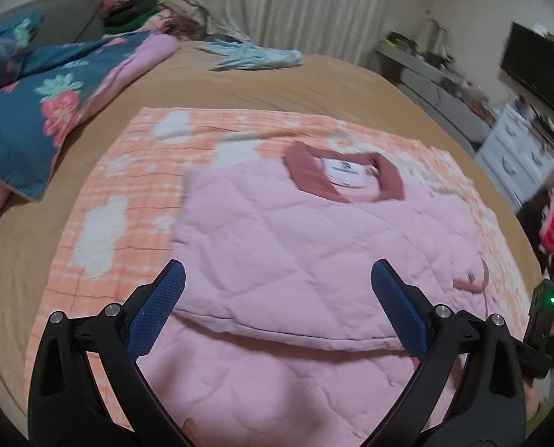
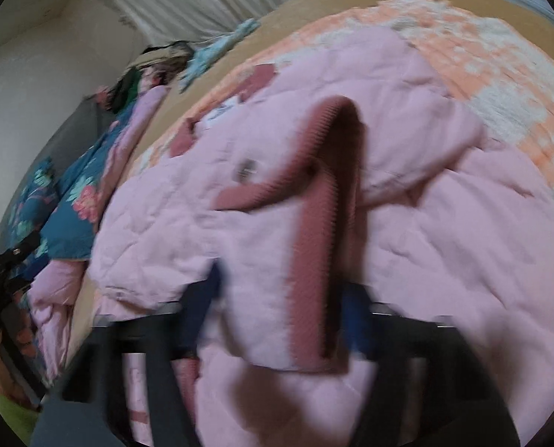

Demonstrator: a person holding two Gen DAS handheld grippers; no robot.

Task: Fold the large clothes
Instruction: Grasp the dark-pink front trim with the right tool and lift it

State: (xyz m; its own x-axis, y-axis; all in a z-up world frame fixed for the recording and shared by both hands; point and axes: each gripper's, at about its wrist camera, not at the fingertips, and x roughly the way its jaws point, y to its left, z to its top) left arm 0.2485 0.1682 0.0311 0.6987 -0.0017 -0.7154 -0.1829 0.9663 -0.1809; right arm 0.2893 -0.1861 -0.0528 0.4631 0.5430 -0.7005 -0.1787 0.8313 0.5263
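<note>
Sleeve fold in hand, by the look of it: pink quilted jacket lying on the orange checked blanket, collar at the far end, near part already doubled over the body.

Right gripper carrying the sleeve with its maroon ribbed cuff, draped up over the jacket body. Blue pads flanking the fabric, seemingly pinched on it; heavy blur, so exact gap unreadable.

Left gripper hovering above the jacket's near fold, jaws spread wide, nothing between the fingers, no contact visible.

Next, probably: lay the sleeve flat across the jacket body, release, smooth. Then a left grab on the jacket's near edge for the fold toward the collar. Need: cuff kept inside the jacket outline, no bunching.
</note>
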